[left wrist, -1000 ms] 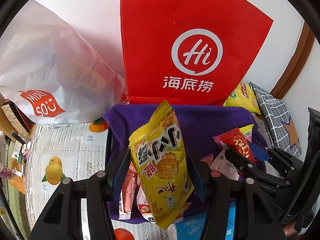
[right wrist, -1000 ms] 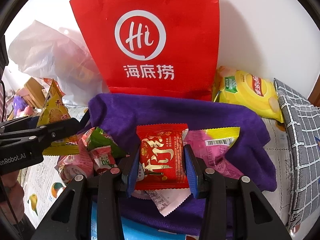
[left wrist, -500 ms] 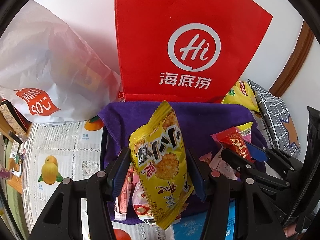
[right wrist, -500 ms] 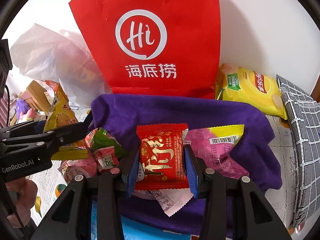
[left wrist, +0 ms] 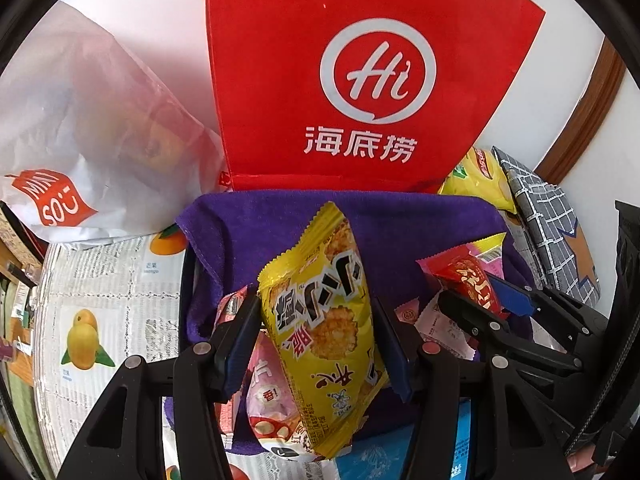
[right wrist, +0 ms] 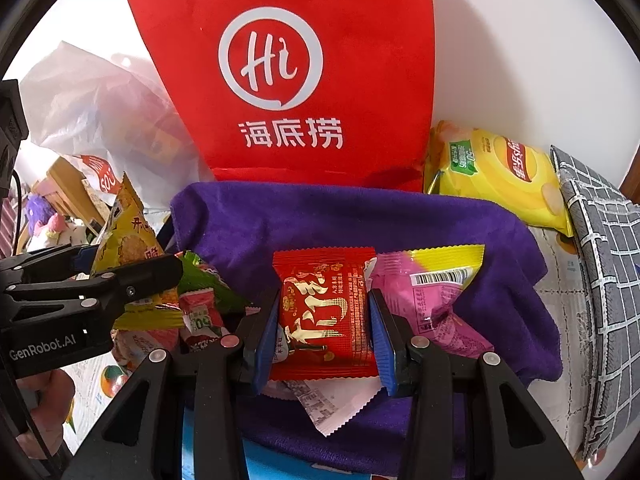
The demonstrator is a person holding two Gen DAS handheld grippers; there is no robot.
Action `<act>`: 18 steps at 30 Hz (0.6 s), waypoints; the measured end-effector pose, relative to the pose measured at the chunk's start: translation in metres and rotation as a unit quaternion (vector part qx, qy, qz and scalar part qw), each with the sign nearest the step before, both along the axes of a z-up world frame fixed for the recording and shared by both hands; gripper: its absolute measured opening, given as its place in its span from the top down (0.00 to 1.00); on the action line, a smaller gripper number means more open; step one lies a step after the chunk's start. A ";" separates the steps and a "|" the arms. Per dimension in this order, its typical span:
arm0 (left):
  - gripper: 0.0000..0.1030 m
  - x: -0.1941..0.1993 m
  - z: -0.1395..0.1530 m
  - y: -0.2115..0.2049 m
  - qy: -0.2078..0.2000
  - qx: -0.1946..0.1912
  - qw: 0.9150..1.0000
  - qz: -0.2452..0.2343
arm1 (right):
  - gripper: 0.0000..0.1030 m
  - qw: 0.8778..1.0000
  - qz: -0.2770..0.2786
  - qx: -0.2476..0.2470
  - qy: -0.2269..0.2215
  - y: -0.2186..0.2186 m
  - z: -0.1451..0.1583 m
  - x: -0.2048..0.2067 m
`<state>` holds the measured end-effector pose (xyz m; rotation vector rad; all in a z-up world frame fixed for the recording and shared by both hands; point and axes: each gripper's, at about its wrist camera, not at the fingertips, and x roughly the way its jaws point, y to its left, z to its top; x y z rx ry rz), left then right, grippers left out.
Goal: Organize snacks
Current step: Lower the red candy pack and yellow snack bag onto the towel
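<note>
1. The room is bright, with even, daylight-like light; colours come out strong and saturated on the red bag [left wrist: 352, 80] and the purple cloth [right wrist: 360, 216].
2. A soft shadow falls on the white wall [right wrist: 520, 60] to the right of the bag, so the light arrives from the left.
3. Glare glints off the yellow snack packet [left wrist: 320, 320] and the yellow chip bag [right wrist: 500, 176].
4. Both views are round fisheye frames with black corners; straight edges bow near the rim.
5. The centre is sharp, with print readable; the clutter at the far left edge of the right wrist view is soft and smeared.
</note>
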<state>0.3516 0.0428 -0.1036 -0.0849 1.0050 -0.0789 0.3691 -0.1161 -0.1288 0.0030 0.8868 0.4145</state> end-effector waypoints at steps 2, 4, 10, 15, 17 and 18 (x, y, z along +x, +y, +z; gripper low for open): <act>0.47 0.001 -0.002 0.000 0.003 0.002 1.000 -0.001 | 0.59 1.000 0.001 -0.002 0.000 0.000 -0.001 0.000; 0.47 0.003 -0.005 -0.001 0.007 0.004 1.000 -0.003 | 0.59 1.000 0.002 -0.004 -0.001 0.001 -0.001 0.000; 0.47 0.007 -0.015 -0.002 0.023 0.006 1.000 -0.004 | 0.59 1.000 0.009 -0.021 -0.007 0.005 -0.003 -0.001; 0.47 0.008 -0.019 -0.004 0.024 0.013 1.000 -0.006 | 0.59 0.999 0.012 -0.033 -0.010 0.007 -0.005 0.000; 0.47 0.009 -0.020 -0.005 0.023 0.017 1.000 -0.007 | 0.59 0.999 0.014 -0.035 -0.006 0.006 -0.007 0.001; 0.47 0.009 -0.021 -0.006 0.023 0.020 1.000 -0.007 | 0.59 0.999 0.015 -0.036 -0.004 0.007 -0.008 0.001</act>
